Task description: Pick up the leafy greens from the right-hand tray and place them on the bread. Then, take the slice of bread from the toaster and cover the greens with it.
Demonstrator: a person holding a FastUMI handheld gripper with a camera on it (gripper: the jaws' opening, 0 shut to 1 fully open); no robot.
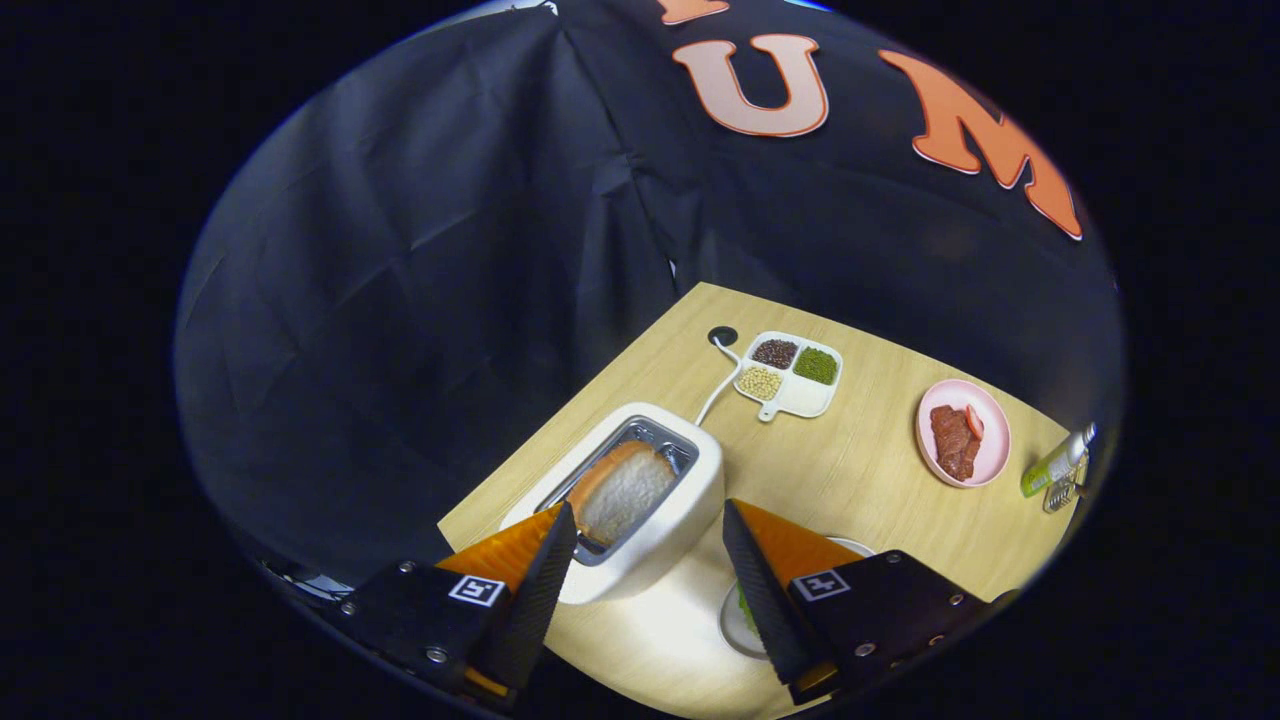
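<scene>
The slice of bread (625,490) stands upright in the slot of the white toaster (655,500), just ahead of the claw (648,522) and between the lines of its two fingers (545,585). The claw is spread wide, its orange-backed black fingers apart and holding nothing; the toaster's near end lies between their tips. Under the right finger, a white plate (738,625) peeks out with a bit of the leafy greens (745,606) on it, mostly hidden. A white cord (716,385) runs from the toaster's far end to a hole in the wooden table (860,470). Beyond the toaster sits a white divided tray (790,375) with dark, green and pale grains. Farther right is a pink plate (965,432) carrying red meat, and past it a green bottle (1055,462).
</scene>
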